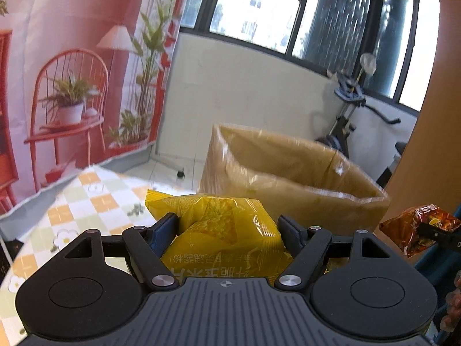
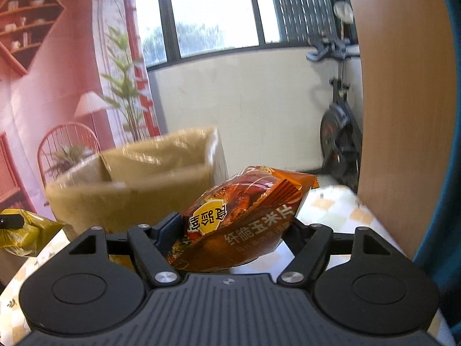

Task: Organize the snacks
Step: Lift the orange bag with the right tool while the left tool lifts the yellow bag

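Nearest the left wrist camera, the left gripper (image 1: pixel 227 223) is partly closed around a yellow snack bag (image 1: pixel 222 227), its two fingers pressing the crumpled sides; the bag's lower part is hidden behind the gripper body, and its printed text reads upside down, so its top points toward the camera and its long axis runs away toward the cardboard box (image 1: pixel 291 173). That open-topped box stands just beyond on the checkered tabletop (image 1: pixel 95 193), blurred and wrapped in shiny film. At the right edge an orange snack bag (image 1: pixel 415 227) shows, partly cut off. Closest in the right wrist view, the right gripper (image 2: pixel 233 225) clamps the orange snack bag (image 2: pixel 245 216) between its fingers, held above the tabletop (image 2: pixel 334 204); the bag tilts, its far end raised up to the right, print inverted. The cardboard box (image 2: pixel 138 184) lies ahead to the left, blurred. The yellow snack bag (image 2: pixel 26 230) appears at the left edge, mostly cut off.
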The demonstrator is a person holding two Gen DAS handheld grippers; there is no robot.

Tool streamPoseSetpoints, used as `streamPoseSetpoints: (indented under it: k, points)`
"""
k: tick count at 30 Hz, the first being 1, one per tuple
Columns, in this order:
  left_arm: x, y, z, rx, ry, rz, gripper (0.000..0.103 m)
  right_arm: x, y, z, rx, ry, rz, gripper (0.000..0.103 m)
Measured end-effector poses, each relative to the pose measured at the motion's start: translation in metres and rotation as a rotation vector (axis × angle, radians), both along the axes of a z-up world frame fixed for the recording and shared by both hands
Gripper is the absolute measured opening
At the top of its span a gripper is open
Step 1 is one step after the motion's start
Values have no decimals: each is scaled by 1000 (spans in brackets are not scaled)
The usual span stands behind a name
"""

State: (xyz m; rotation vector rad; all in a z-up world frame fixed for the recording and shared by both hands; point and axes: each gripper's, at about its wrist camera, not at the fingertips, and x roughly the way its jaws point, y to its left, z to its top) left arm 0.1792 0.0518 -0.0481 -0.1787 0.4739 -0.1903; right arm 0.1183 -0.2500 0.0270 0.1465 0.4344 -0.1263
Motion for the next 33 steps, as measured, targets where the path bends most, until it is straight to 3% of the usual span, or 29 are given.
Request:
streamPoseSetpoints:
  k: [13,24,33]
  points:
    - [-2,-11,32,-17,-107,-16,78,5,9,47,-58,-156,49,74]
    - [-5,-6,43,-31,-144,-3,78,1,7,53,-62,-189,52,73]
    - [4,-20,54,-10,-190,-47,78,7,8,66,-51,-236,89,73]
